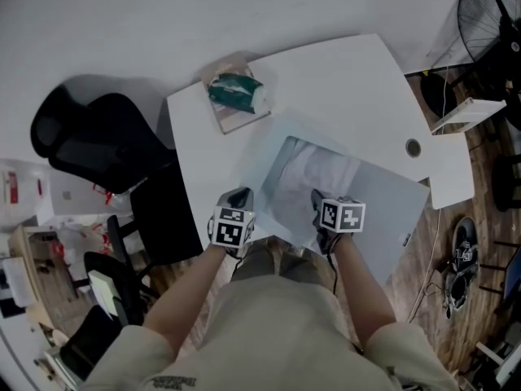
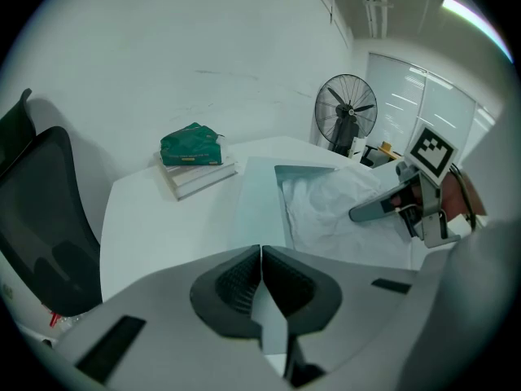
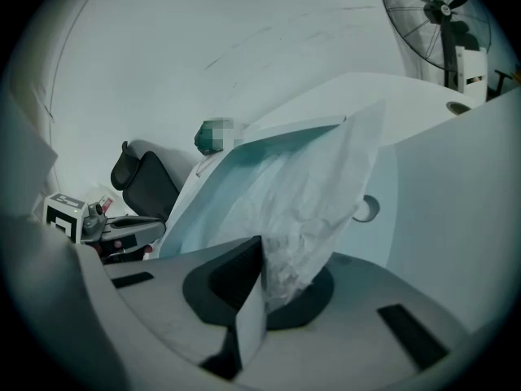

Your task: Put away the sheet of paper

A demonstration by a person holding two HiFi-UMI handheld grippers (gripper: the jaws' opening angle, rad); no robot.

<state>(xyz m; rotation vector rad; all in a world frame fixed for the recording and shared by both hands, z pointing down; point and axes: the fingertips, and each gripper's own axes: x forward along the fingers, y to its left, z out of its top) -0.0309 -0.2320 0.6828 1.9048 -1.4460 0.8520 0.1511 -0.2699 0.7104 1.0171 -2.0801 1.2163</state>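
Observation:
A pale blue file folder (image 1: 383, 210) lies open on the white desk (image 1: 342, 80), close to the near edge. A crumpled white sheet of paper (image 1: 321, 169) sits inside it. My left gripper (image 1: 242, 195) is shut on the near edge of the folder's cover (image 2: 260, 194), which runs thin between the jaws (image 2: 260, 255). My right gripper (image 1: 319, 198) is shut on the near end of the paper (image 3: 317, 194), which bunches up at the jaws (image 3: 262, 251) and rises out of the folder (image 3: 228, 194). Each gripper shows in the other's view: the right gripper (image 2: 362, 213), the left gripper (image 3: 155, 228).
A stack of books with a green tissue pack (image 1: 236, 96) on top lies at the desk's far left corner. A cable hole (image 1: 413, 147) is at the right. A black chair (image 1: 98, 145) stands left of the desk, a fan (image 1: 488, 15) at the far right.

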